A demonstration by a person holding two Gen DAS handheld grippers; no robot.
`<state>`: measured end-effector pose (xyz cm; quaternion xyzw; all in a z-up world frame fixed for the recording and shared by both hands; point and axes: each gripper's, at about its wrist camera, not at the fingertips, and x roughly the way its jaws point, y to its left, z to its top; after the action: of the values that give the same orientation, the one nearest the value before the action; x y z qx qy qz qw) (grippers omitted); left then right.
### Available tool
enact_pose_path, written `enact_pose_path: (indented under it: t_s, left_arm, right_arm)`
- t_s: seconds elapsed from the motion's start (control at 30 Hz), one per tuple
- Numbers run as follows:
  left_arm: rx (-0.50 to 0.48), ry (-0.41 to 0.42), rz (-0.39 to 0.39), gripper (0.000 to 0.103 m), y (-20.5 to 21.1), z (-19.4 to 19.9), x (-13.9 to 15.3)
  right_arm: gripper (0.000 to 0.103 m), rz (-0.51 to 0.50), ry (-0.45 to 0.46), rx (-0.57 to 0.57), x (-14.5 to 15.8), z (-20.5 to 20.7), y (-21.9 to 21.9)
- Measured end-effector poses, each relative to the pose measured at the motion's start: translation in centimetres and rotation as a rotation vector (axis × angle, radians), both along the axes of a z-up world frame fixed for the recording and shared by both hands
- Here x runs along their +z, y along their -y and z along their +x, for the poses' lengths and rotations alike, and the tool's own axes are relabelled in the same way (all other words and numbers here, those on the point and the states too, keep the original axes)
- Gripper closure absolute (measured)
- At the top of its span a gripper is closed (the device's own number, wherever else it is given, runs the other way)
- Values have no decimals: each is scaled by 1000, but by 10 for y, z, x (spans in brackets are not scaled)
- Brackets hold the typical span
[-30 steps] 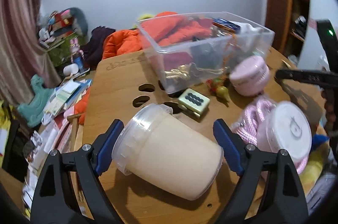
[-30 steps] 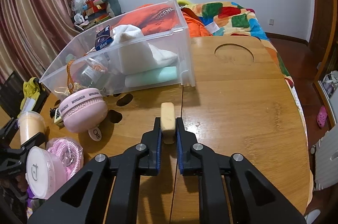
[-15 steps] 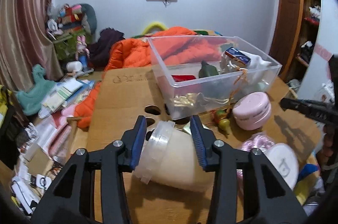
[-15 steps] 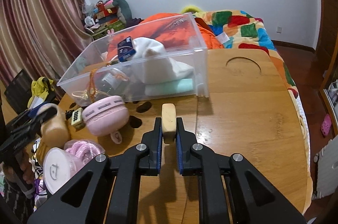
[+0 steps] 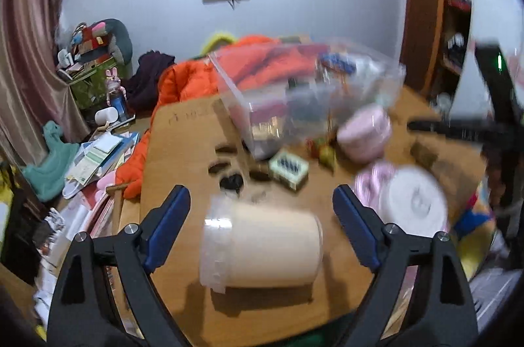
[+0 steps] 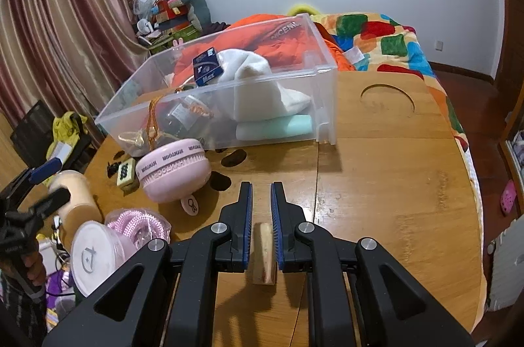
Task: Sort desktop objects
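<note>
**Table sorting: two wrist views, contents and limits**

Left gripper: fingers spread wide. A cream plastic tub with a clear lid lies on its side on the wooden table between the blue pads, touching neither. This view is motion-blurred; labels are unreadable.

Right gripper: fingers narrowly parted. A small tan block lies on the table in the gap, set back from the tips; contact with the pads cannot be made out.

Shown sharply only by the right wrist view: clear storage bin holding a white cloth, a blue box, a mint-green item and a bottle with orange cord. A pink round case sits just in front of the bin; a pink rope coil and a white-lidded jar lie nearer.

Shown only by the left wrist view: small fruit-like trinkets, blurred. The green keyed block appears in both views.
</note>
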<state>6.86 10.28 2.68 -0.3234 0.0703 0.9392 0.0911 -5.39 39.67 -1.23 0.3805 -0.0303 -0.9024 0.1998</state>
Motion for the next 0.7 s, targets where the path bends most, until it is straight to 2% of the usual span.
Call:
enact_pose_path:
  t_s: [0.1,0.2,0.27,0.3,0.37,0.7]
  left_arm:
    - [-1,34,-50,14,-5,4,-16]
    - [20,62,-51,14,-2,2,-28]
    - [42,69,-32,21,2,0,-32]
    - [52,81,-9,31,6,-4,-34]
    - [70,91,24,31,11,-8,-36]
    - [114,55,21,32,9,-11,-38]
  right_arm:
    - [93,17,2,-9,-3,2,-1]
    - [92,35,0,-13,-4,7,-5]
    - [82,59,-10,-31,-4,11,-9]
    - [78,70,-12,-34,-4,12,-11]
    - [66,82,-14,-45,-5,15,-16]
    - [66,58,-7,-20,-8,28,-18]
